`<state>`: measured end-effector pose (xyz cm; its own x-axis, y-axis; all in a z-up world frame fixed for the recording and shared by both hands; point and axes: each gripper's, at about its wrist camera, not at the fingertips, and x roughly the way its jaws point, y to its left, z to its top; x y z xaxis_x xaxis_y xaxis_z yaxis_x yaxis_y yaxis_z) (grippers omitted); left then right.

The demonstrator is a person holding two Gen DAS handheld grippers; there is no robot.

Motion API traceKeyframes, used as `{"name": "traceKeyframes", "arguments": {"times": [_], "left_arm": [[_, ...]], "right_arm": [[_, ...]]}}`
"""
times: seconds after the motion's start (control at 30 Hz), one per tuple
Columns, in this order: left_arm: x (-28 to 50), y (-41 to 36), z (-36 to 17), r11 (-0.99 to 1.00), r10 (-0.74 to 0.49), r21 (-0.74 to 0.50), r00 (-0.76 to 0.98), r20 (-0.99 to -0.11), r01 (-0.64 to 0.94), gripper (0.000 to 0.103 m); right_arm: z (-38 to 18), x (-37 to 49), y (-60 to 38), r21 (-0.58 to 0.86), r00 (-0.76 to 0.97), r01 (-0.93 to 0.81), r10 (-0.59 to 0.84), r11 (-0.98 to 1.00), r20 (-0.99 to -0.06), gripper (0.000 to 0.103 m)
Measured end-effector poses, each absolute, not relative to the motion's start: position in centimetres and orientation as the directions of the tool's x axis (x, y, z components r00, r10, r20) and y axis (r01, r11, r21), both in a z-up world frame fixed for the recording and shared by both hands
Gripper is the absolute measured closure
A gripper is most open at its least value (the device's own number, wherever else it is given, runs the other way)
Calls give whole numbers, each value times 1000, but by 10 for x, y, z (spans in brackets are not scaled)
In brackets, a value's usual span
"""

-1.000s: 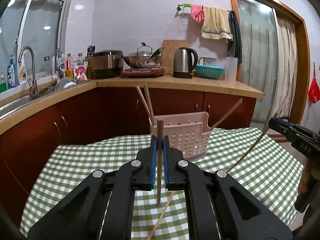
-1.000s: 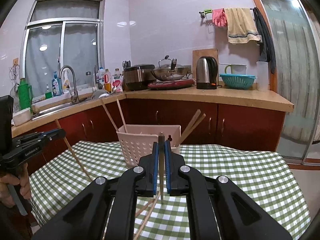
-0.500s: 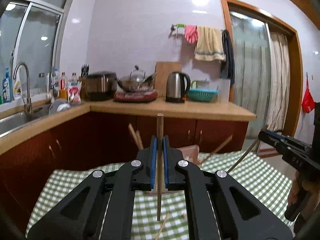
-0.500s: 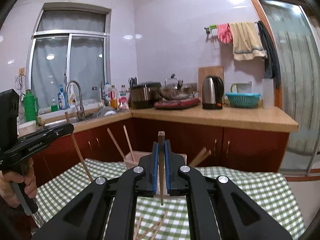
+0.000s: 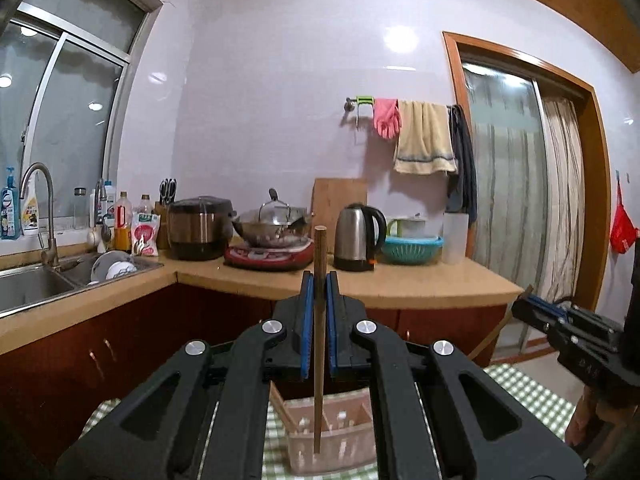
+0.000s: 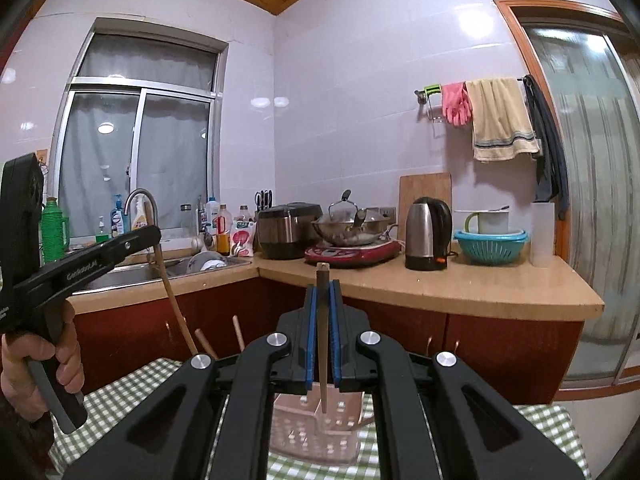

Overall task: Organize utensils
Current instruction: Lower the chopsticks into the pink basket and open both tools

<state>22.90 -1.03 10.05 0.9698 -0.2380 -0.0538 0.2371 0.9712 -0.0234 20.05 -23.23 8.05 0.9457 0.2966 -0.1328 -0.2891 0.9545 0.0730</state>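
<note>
Left gripper clamped on upright chopstick; right gripper clamped on another chopstick. Pink basket below both. Left gripper's side lettering partly legible: "GenRobot.AI".

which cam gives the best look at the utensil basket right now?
Left wrist view: the pink basket shows its open top and dividers below the held chopstick. The right wrist view shows only its perforated front wall, mostly hidden behind the gripper body.

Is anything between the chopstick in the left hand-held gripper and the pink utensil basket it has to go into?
Nothing visible. The left hand-held gripper holds its chopstick upright, tip hanging over the open top of the pink basket. The chopsticks already in it lean at its left side, clear of the path down.
</note>
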Motion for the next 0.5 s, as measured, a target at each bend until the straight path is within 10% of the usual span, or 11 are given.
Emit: {"name": "traceKeyframes", "arguments": {"times": [0.5], "left_arm": [[308, -21, 41, 970, -241, -60, 955, -171, 235, 96]], "right_arm": [[17, 262, -230, 128, 913, -273, 299, 953, -279, 96]]}}
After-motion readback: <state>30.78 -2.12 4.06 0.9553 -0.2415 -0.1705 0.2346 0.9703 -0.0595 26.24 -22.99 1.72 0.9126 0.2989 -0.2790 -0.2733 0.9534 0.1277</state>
